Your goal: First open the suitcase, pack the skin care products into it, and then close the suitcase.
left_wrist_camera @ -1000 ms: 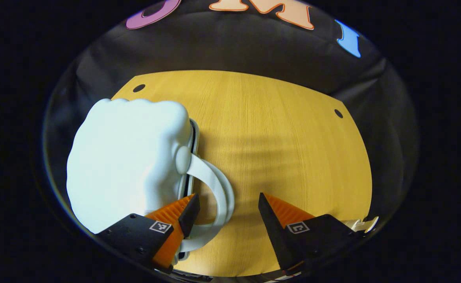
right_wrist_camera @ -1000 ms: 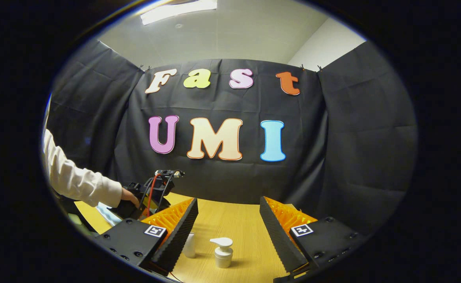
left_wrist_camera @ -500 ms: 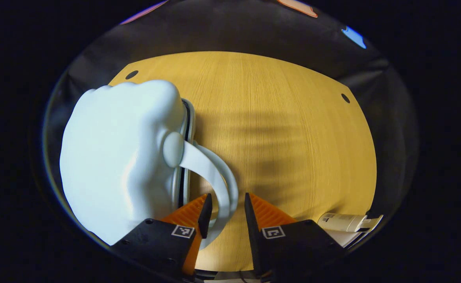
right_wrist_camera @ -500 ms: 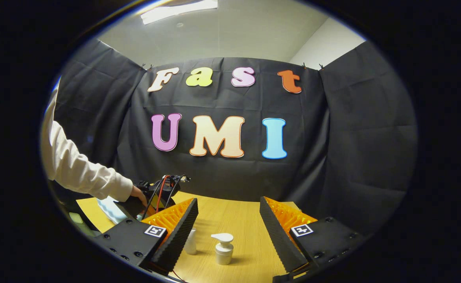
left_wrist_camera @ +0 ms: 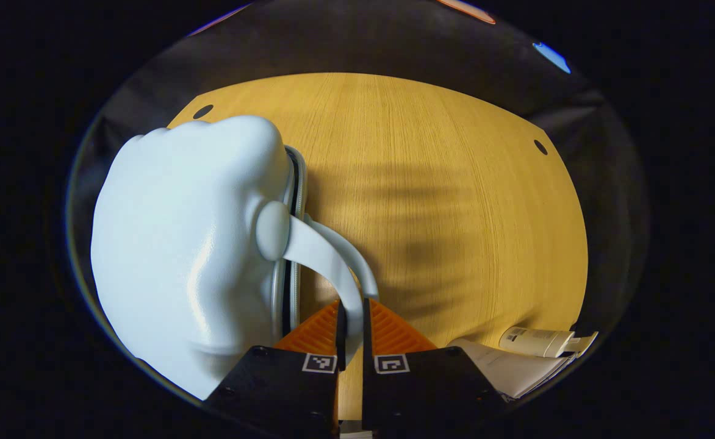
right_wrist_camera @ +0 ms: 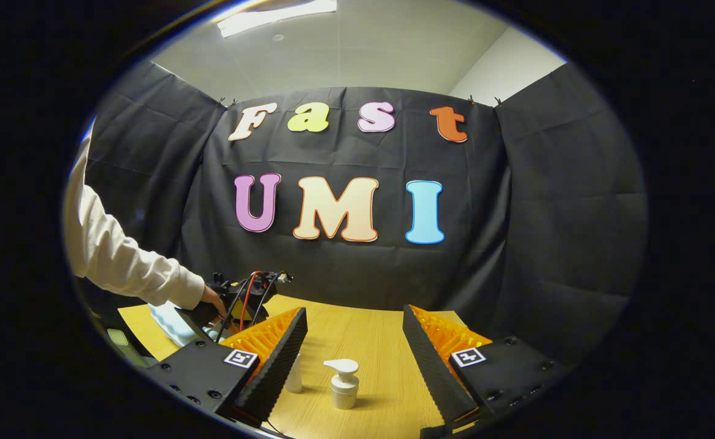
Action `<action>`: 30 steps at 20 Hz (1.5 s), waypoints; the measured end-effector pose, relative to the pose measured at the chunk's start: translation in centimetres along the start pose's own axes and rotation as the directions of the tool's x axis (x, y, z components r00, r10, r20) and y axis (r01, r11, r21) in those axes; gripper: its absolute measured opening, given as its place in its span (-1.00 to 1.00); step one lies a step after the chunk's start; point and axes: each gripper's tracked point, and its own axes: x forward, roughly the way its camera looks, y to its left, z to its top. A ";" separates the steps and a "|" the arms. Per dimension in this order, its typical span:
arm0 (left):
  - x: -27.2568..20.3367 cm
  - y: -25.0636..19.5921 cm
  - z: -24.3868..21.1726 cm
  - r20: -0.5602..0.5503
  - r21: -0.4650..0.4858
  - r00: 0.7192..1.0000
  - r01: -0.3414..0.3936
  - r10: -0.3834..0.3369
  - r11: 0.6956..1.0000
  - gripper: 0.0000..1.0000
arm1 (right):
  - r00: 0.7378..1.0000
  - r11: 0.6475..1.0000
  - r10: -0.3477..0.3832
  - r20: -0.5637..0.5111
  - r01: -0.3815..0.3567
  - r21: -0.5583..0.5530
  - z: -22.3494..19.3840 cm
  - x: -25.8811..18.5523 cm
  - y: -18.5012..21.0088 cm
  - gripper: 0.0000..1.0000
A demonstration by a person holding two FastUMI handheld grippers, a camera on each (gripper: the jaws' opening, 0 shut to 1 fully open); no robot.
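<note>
left gripper [left_wrist_camera: 352,317] clamped on suitcase handle [left_wrist_camera: 327,259], suitcase [left_wrist_camera: 186,244] left of it

The suitcase [left_wrist_camera: 180,244] is smooth, glossy moulded plastic, the table [left_wrist_camera: 443,183] matt wood grain, and the pump bottle [right_wrist_camera: 343,385] smooth plastic.

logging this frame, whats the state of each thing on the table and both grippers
suitcase: shut, lying on the table
suitcase handle: pinched between the left gripper's fingers
left gripper: shut on the handle
right gripper: open, holding nothing
pump bottle: upright on the table
tube: lying flat
</note>
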 end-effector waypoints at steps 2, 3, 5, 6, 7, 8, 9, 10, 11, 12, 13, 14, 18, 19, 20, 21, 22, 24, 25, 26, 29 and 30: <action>-0.1 -0.1 0.1 -0.004 0.009 1.000 0.004 -0.004 1.000 -0.95 | 1.000 1.000 0.000 -0.001 0.000 -0.003 -0.1 0.3 0.0 0.98; -0.3 -0.1 0.2 -0.004 0.010 1.000 0.004 -0.004 1.000 -0.99 | 1.000 1.000 0.002 -0.003 -0.002 -0.004 -0.2 0.3 0.1 0.97; -0.7 -0.3 0.3 -0.003 0.022 1.000 0.002 -0.002 1.000 -1.00 | 1.000 1.000 0.006 -0.006 -0.006 -0.006 -0.2 0.4 0.3 0.98; -1.1 -0.5 0.5 0.006 0.025 1.000 0.002 -0.003 1.000 -1.00 | 1.000 1.000 0.008 -0.009 -0.008 -0.006 -0.3 0.5 0.4 0.98; -1.5 -0.6 0.9 0.017 0.025 1.000 0.006 -0.007 1.000 -1.00 | 1.000 1.000 0.011 -0.010 -0.011 -0.006 -0.4 0.6 0.5 0.98; -2.2 -0.9 1.1 0.028 0.018 0.999 0.018 -0.019 1.000 -1.00 | 1.000 1.000 0.013 -0.011 -0.013 -0.005 -0.3 0.7 0.6 0.97; -3.0 -1.2 1.6 0.043 0.000 0.998 0.036 -0.036 0.999 -1.00 | 1.000 1.000 0.019 -0.013 -0.019 -0.003 -0.3 0.8 0.8 0.97; -4.0 -1.2 2.1 0.057 -0.014 0.997 0.059 -0.058 0.998 -1.00 | 1.000 1.000 0.024 -0.015 -0.024 -0.003 -0.3 1.0 1.0 0.97; -5.0 -1.3 2.5 0.072 -0.030 0.994 0.081 -0.079 0.996 -1.00 | 0.999 1.000 0.031 -0.014 -0.031 -0.003 -0.1 1.1 1.2 0.97; -5.3 -1.4 2.6 0.089 -0.045 0.991 0.103 -0.099 0.994 -1.00 | 0.999 0.999 0.037 -0.011 -0.037 -0.003 0.1 1.3 1.5 0.97; -6.1 -1.5 3.1 0.115 -0.058 0.987 0.123 -0.116 0.991 -1.00 | 0.999 0.999 0.045 -0.010 -0.045 -0.003 0.2 1.5 1.9 0.97; -6.9 -1.6 3.5 0.141 -0.069 0.981 0.142 -0.132 0.987 -1.00 | 0.998 0.999 0.054 -0.011 -0.054 -0.005 0.1 1.7 2.3 0.97; -11.4 -1.1 5.7 0.270 -0.121 0.946 0.221 -0.182 0.968 -1.00 | 0.995 0.995 0.097 -0.001 -0.097 -0.010 0.7 2.4 4.3 0.98; -12.9 -0.8 6.4 0.303 -0.131 0.934 0.238 -0.190 0.962 -1.00 | 0.994 0.994 0.108 0.003 -0.108 -0.014 0.8 2.6 4.8 0.98; -14.3 -0.4 6.8 0.333 -0.145 0.923 0.253 -0.193 0.957 -1.00 | 0.993 0.993 0.118 0.007 -0.118 -0.017 1.1 2.8 5.3 0.97; -15.5 0.4 7.3 0.364 -0.157 0.911 0.266 -0.195 0.951 -1.00 | 0.992 0.992 0.129 0.012 -0.128 -0.018 1.2 3.1 5.8 1.00; -16.5 1.1 7.6 0.391 -0.170 0.900 0.278 -0.194 0.945 -1.00 | 0.990 0.990 0.138 0.015 -0.138 -0.017 1.4 3.4 6.4 1.00; -18.8 2.8 7.7 0.436 -0.189 0.879 0.297 -0.191 0.936 -1.00 | 0.988 0.988 0.155 0.019 -0.155 -0.006 1.8 4.1 7.4 0.98; -19.7 3.9 7.7 0.449 -0.201 0.872 0.310 -0.194 0.929 -1.00 | 0.987 0.987 0.160 0.019 -0.160 0.000 1.9 4.2 7.6 1.00; -20.6 5.2 7.8 0.461 -0.209 0.864 0.325 -0.200 0.922 -1.00 | 0.987 0.987 0.162 0.019 -0.162 0.002 2.0 4.4 7.8 1.00; -23.5 9.6 7.6 0.500 -0.227 0.845 0.339 -0.190 0.913 -1.00 | 0.989 0.989 0.150 0.020 -0.150 -0.002 2.4 4.9 8.0 0.99; -24.1 10.9 7.4 0.507 -0.228 0.843 0.333 -0.180 0.915 -1.00 | 0.989 0.989 0.145 0.018 -0.145 -0.004 2.4 5.0 8.0 0.99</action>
